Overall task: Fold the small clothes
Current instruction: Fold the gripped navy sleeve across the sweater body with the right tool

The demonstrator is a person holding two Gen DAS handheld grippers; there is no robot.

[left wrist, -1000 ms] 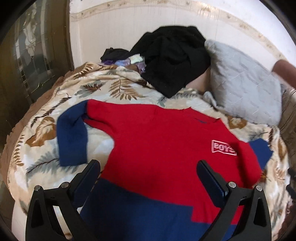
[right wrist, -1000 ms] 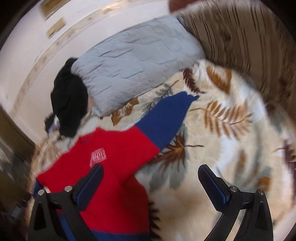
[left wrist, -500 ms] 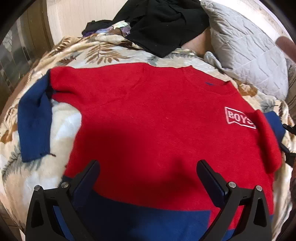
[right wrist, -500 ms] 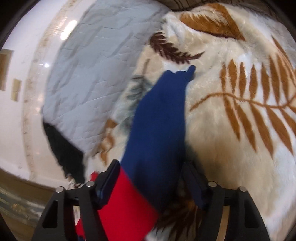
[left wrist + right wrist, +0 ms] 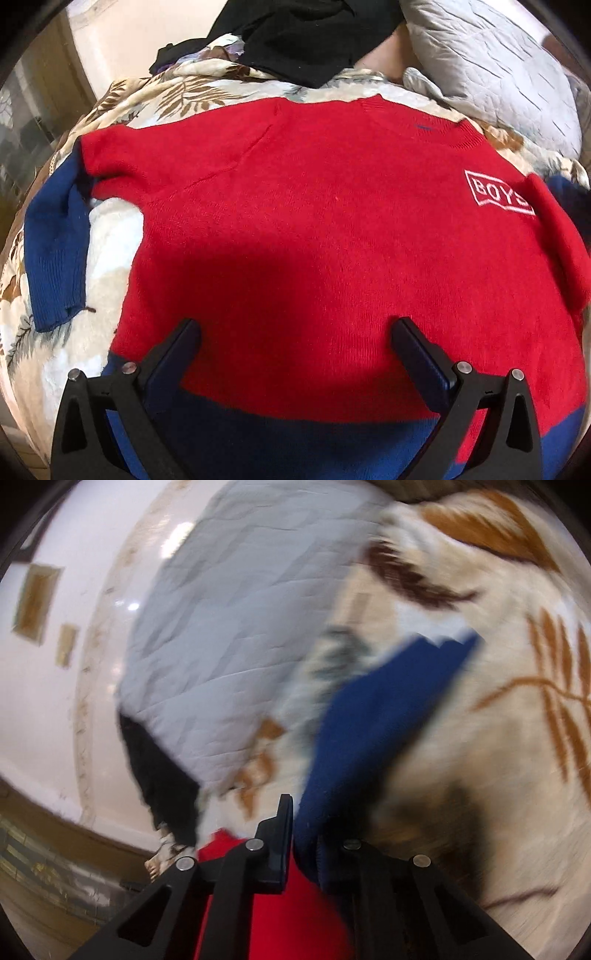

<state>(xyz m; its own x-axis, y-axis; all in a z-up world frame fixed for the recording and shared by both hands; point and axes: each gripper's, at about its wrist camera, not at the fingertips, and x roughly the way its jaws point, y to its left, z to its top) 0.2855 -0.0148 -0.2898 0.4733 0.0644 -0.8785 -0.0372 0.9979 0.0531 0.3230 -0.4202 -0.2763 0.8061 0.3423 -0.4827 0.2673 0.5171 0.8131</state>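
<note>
now the right gripper point(image 5: 301, 834) has the blue sleeve point(image 5: 373, 734) pinched.
sweater point(image 5: 314, 236) lies flat on the blanket point(image 5: 110, 236); left gripper point(image 5: 295, 332) hovers spread wide, empty. risk: thin pinch, sleeve could slip mid-fold.

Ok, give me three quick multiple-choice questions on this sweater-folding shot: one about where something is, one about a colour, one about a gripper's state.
1. Where does the black clothing lie?
A. beyond the sweater's collar, by the grey pillow
B. on the sweater's hem
C. in the left gripper

2. What colour are the sweater's lower sleeves?
A. green
B. blue
C. white

3. What is the right gripper doing?
A. hanging open above the blanket
B. shut on the sleeve
C. holding the pillow

Answers:
1 A: the black clothing sits past the red sweater, next to the grey pillow.
2 B: the left sleeve end is blue.
3 B: the right gripper pinches the blue sleeve; the left gripper is open.
</note>
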